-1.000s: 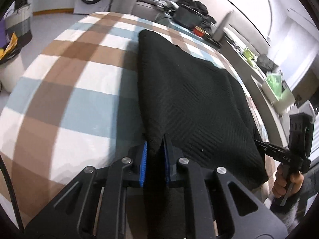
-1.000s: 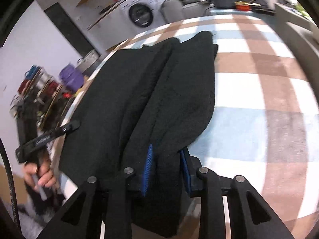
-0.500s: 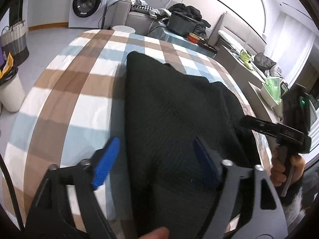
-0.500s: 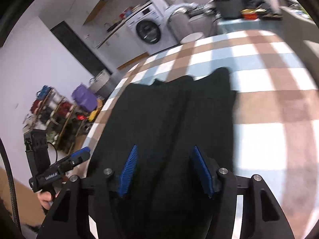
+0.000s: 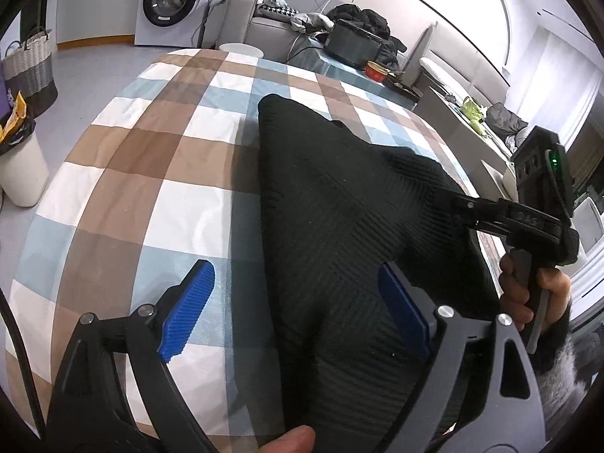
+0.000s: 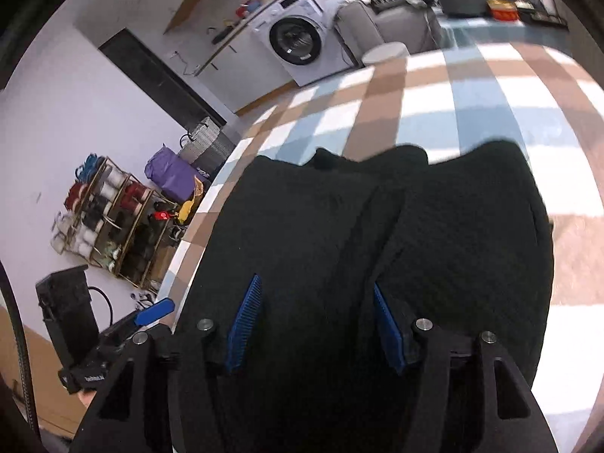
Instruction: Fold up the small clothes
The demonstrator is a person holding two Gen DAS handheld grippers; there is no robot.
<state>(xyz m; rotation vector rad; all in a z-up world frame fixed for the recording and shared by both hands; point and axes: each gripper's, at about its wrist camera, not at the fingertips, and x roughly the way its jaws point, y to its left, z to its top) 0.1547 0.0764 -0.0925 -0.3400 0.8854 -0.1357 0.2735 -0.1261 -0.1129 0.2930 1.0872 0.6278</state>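
A black knitted garment lies folded lengthwise on the checked tablecloth. My left gripper hovers over its near end. Its jaws are opening, and the blue pads stand wide on either side of the cloth's left edge without touching it. In the same view my right gripper reaches in from the right over the garment's far side, held by a hand. From the right wrist, the right gripper is open above the garment, nothing pinched. The left gripper shows at lower left.
A washing machine and a grey sofa stand beyond the table. A black box and a red bowl sit on a side table. A white bin, a striped basket and a wire rack line the left.
Both grippers were shut on the garment's near edge a second ago. Both have let go, opened and drawn back, and the garment now rests flat on the table.
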